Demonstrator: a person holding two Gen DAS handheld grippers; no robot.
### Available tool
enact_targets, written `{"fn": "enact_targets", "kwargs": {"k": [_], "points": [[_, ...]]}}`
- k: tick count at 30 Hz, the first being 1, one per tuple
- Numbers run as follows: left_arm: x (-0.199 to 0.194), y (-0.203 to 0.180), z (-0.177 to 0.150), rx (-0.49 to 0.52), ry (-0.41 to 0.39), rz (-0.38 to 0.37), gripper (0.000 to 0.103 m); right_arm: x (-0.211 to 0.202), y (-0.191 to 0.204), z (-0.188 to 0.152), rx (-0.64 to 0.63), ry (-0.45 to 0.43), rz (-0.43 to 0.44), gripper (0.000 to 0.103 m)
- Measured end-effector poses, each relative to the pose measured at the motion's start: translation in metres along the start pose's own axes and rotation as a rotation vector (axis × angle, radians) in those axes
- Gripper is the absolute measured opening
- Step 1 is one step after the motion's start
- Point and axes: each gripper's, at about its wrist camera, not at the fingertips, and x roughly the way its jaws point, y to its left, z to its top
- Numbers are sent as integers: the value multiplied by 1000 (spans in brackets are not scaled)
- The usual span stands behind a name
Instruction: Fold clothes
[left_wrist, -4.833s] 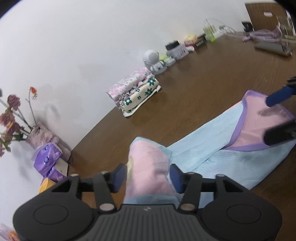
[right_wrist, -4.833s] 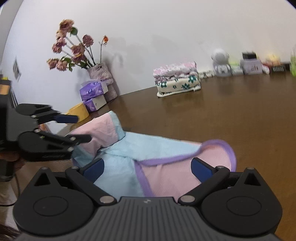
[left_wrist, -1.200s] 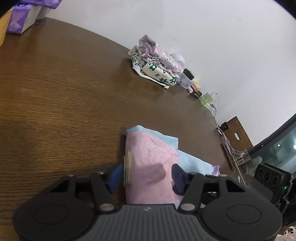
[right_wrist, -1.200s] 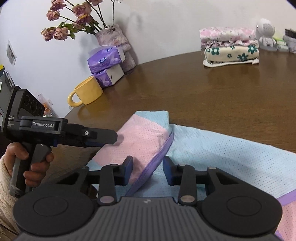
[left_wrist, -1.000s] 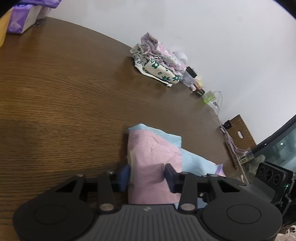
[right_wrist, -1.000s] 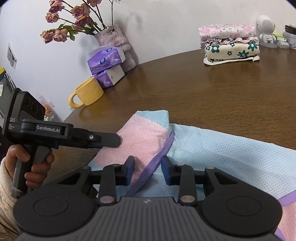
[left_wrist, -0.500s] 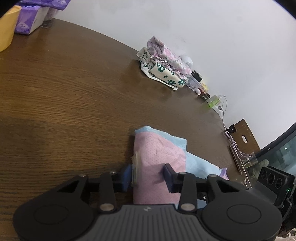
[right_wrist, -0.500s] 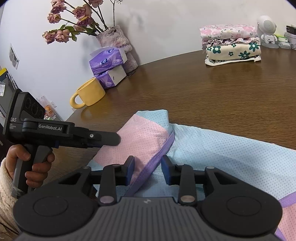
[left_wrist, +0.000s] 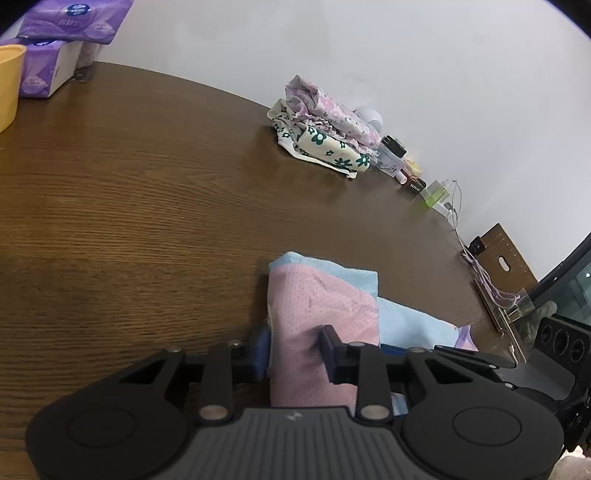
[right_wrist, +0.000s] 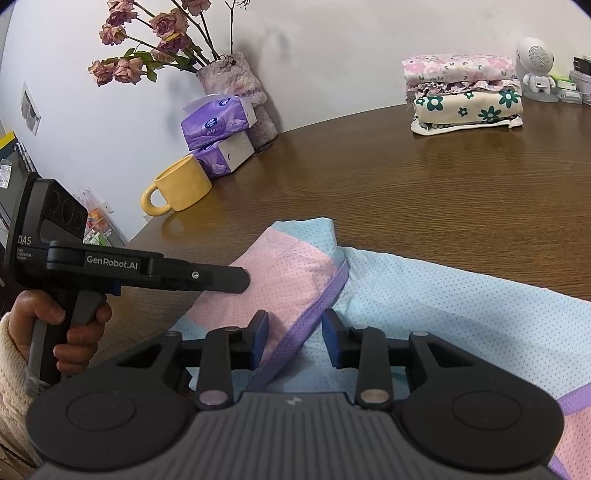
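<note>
A light blue mesh garment (right_wrist: 443, 295) with pink panels and purple trim lies on the brown table (right_wrist: 406, 192). Its pink end (left_wrist: 317, 306) is folded over the blue part. My left gripper (left_wrist: 295, 350) is shut on this pink fold near the table's edge. In the right wrist view the left gripper (right_wrist: 236, 282) comes in from the left, held by a hand (right_wrist: 70, 325). My right gripper (right_wrist: 295, 339) is shut on the purple-trimmed edge (right_wrist: 317, 306) of the same fold, close beside the left one. The cloth under both grippers is hidden.
A stack of folded floral clothes (right_wrist: 465, 96) sits at the back by the wall. A yellow mug (right_wrist: 181, 188), purple tissue packs (right_wrist: 218, 122) and a vase of dried roses (right_wrist: 236, 81) stand at the back left. Small items (left_wrist: 406, 170) line the wall.
Since 4.8 s ago the right gripper has shut on the purple-trimmed fold. Over the last second the left jaws have narrowed on the pink fold and the view has shifted slightly.
</note>
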Motion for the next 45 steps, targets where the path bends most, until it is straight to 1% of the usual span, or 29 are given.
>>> {"fn": "enact_targets", "kwargs": {"k": [4, 7, 20, 22, 29, 34, 37, 45], "points": [[0, -2, 0, 14, -3, 9, 19, 0, 1, 0, -7, 0, -7, 33], [0, -3, -1, 24, -5, 16, 18, -1, 5, 0, -28, -3, -21, 33], [-1, -11, -1, 61, -21, 48, 15, -2, 9, 0, -50, -2, -36, 33], [-1, -13, -1, 66, -25, 56, 15, -3, 10, 0, -53, -3, -39, 35], [-3, -23, -2, 103, -34, 96, 14, -6, 12, -1, -73, -2, -53, 35], [-4, -34, 0, 136, -30, 136, 13, -12, 11, -2, -76, -11, -47, 35], [-4, -42, 2, 159, -22, 168, 12, -18, 9, -3, -73, -24, -42, 37], [-2, -82, 7, 287, 6, 287, 12, -47, -9, -11, -37, -78, -36, 37]]}}
